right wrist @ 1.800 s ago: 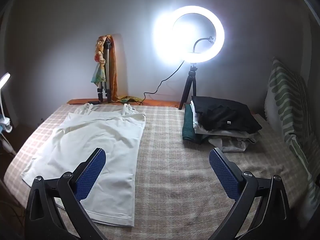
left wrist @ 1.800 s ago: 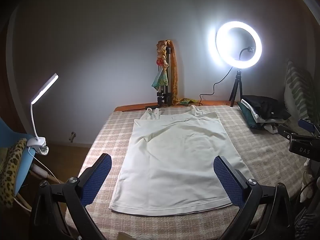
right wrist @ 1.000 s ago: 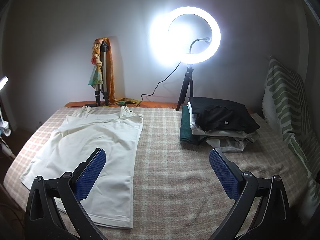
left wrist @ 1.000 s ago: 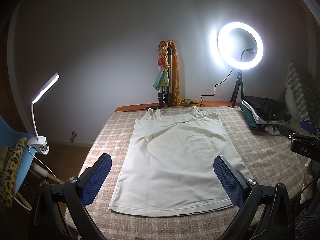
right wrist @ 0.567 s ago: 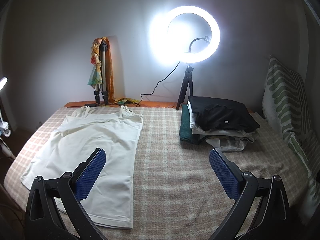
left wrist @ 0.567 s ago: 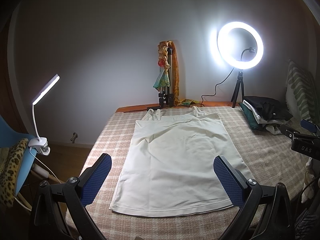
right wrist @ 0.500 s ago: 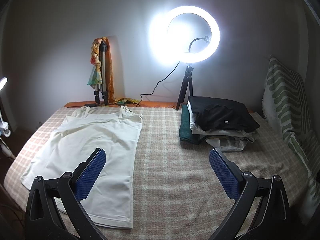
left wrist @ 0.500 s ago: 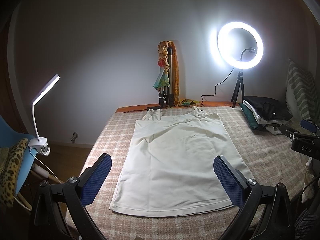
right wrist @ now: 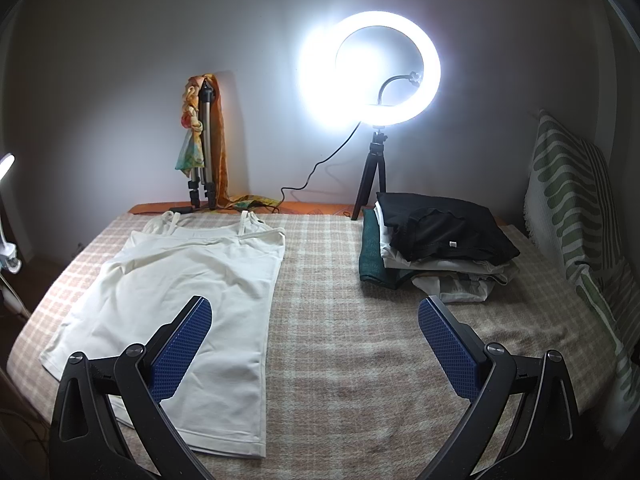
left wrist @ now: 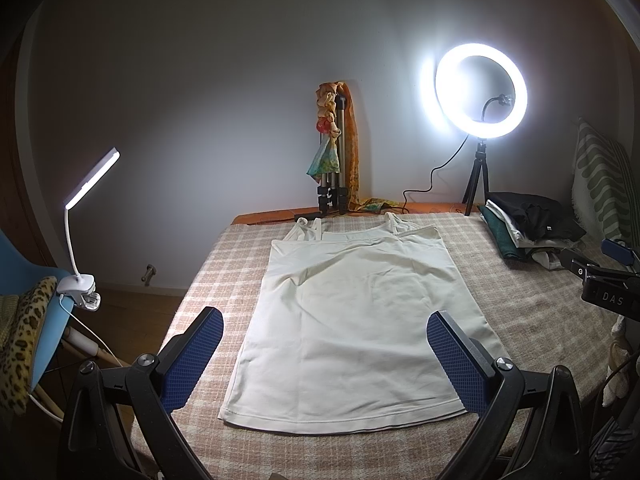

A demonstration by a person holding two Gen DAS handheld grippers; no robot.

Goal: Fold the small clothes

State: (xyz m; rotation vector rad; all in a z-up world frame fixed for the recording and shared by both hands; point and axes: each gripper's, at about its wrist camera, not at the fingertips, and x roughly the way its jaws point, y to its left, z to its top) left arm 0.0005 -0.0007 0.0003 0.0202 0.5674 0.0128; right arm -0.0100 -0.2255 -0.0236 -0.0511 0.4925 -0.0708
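Almost nothing had moved since the earlier frames: both views drifted only a touch, and the white camisole (left wrist: 356,316) lay just as flat as before. I judged the fold had not begun and that I was lining up for a first grasp.

My left gripper (left wrist: 324,356) hung above the near hem of the camisole, released, its blue pads spread wide with the lower part of the garment showing between them and nothing held. My right gripper (right wrist: 312,344) was likewise released and empty, off to the right of the garment; its left pad sat over the camisole's right edge, and bare checked blanket (right wrist: 352,320) showed between the pads.

The camisole lay spread on the blanket ahead of both grippers, straps at the far end, hem nearest me, with a few soft wrinkles across the chest.

Further ahead and to the right of the right gripper sat a stack of folded clothes (right wrist: 436,240), black piece on top, well apart from the camisole. Behind it a lit ring light (right wrist: 384,68) stood on a small tripod. A striped cushion (right wrist: 572,208) leaned at far right. A folded tripod draped with scarves (left wrist: 334,156) stood beyond the straps, and a clip lamp (left wrist: 86,208) glowed far left of the left gripper.

Nothing lay on or across the camisole, so I saw no obstacle to reaching its edges.
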